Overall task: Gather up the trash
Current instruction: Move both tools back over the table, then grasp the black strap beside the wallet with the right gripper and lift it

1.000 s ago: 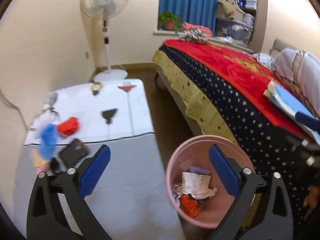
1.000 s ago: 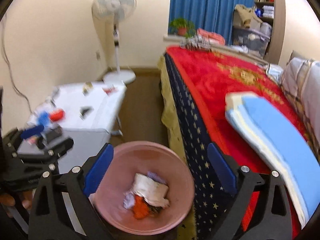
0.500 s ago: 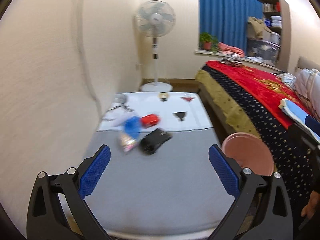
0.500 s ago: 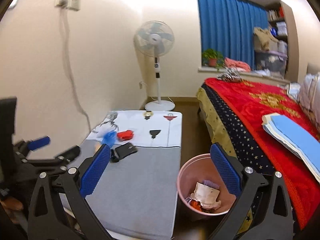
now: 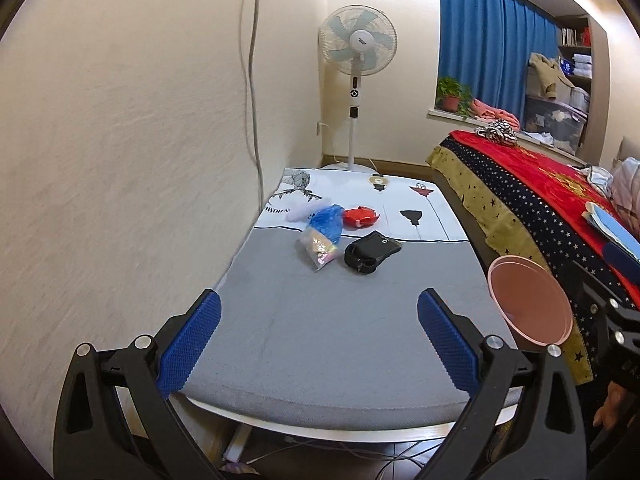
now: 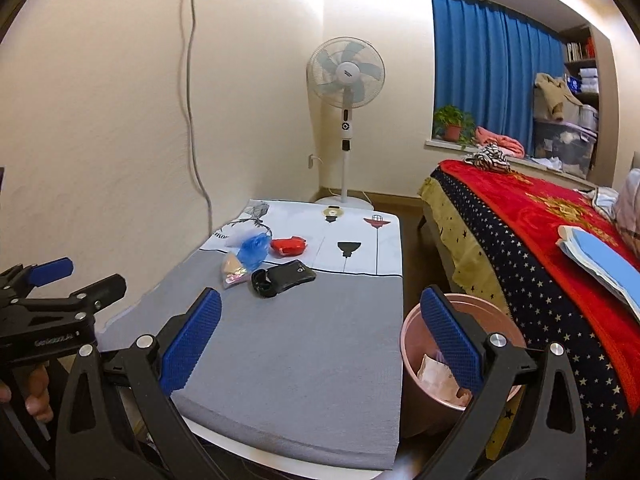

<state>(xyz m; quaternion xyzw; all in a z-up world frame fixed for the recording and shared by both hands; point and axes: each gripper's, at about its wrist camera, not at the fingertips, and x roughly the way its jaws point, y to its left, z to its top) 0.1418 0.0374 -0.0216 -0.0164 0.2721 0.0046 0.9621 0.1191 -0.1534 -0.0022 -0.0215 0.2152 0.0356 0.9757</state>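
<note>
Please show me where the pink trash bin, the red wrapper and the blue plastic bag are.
pink trash bin [image 6: 412, 344]: right wrist view, outer wall on its left side.
red wrapper [image 5: 360, 216]: left wrist view, middle of its top.
blue plastic bag [image 5: 328, 222]: left wrist view, centre of the crumpled bag.

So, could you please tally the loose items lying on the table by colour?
Blue: 1, the crumpled blue plastic bag
Red: 1, the red wrapper
Black: 1, the black pouch
Clear: 1, the clear packet
Total: 4
</note>
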